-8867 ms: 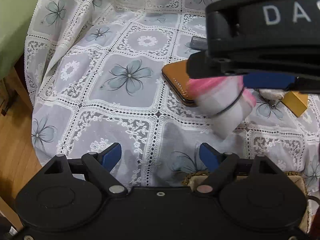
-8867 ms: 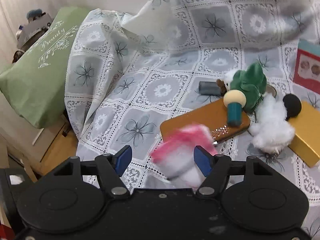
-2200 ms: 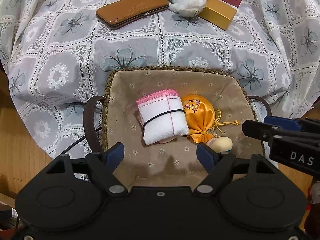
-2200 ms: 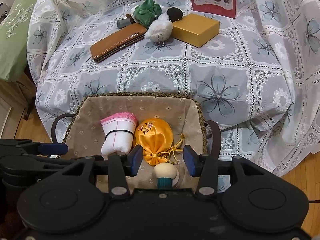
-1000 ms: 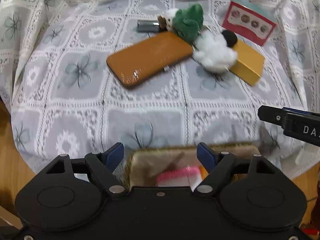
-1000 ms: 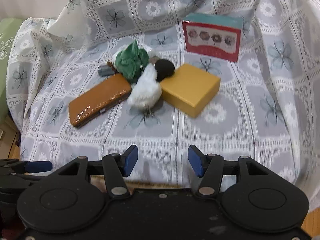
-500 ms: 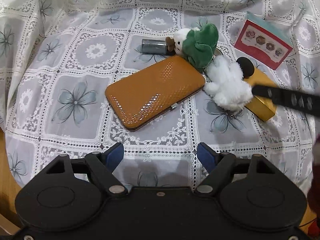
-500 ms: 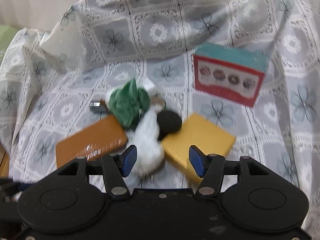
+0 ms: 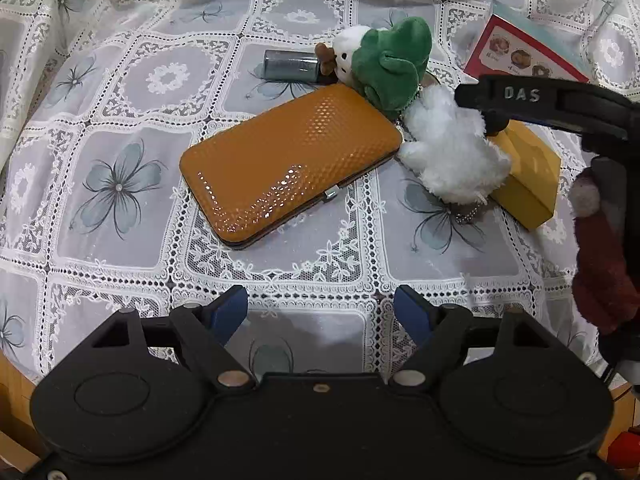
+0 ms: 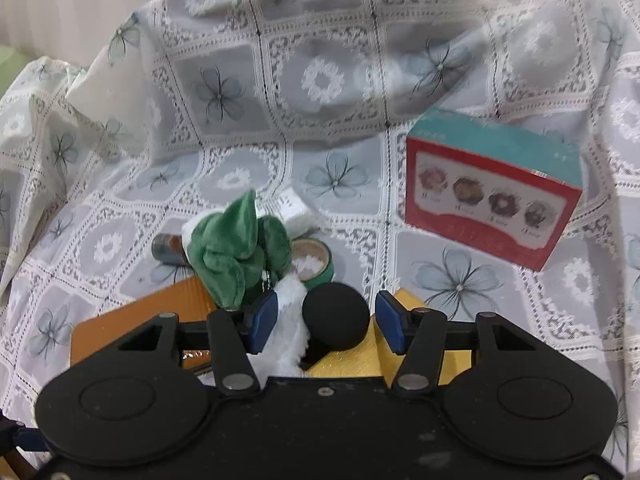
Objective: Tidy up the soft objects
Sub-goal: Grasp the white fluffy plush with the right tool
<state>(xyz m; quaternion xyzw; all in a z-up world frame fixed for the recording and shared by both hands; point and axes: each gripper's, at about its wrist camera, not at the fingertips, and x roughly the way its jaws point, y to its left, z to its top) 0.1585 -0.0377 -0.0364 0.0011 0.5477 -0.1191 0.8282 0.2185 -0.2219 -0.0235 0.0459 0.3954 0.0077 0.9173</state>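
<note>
On the lace tablecloth a white fluffy plush (image 9: 452,156) lies between an orange wallet (image 9: 288,164) and a yellow box (image 9: 528,172). A green plush (image 9: 388,68) rests just behind it. My right gripper (image 10: 326,322) hovers over the white plush (image 10: 288,308) and a black ball (image 10: 336,316). Both lie between its jaws, which are closing. A gap still shows beside the right pad. One of its fingers (image 9: 520,96) reaches in from the right in the left wrist view. My left gripper (image 9: 320,312) stands open and holds nothing, in front of the wallet.
A red and teal box (image 10: 492,196) stands at the back right. A grey cylinder (image 9: 290,66), a green tape roll (image 10: 312,262) and a small white box (image 10: 294,210) lie behind the green plush (image 10: 236,256). A dark red sleeve (image 9: 600,272) shows at the right edge.
The basket has dropped out of both views. My right gripper has moved forward over the white plush and black ball, and its jaws have narrowed. The left gripper has come nearer the wallet.
</note>
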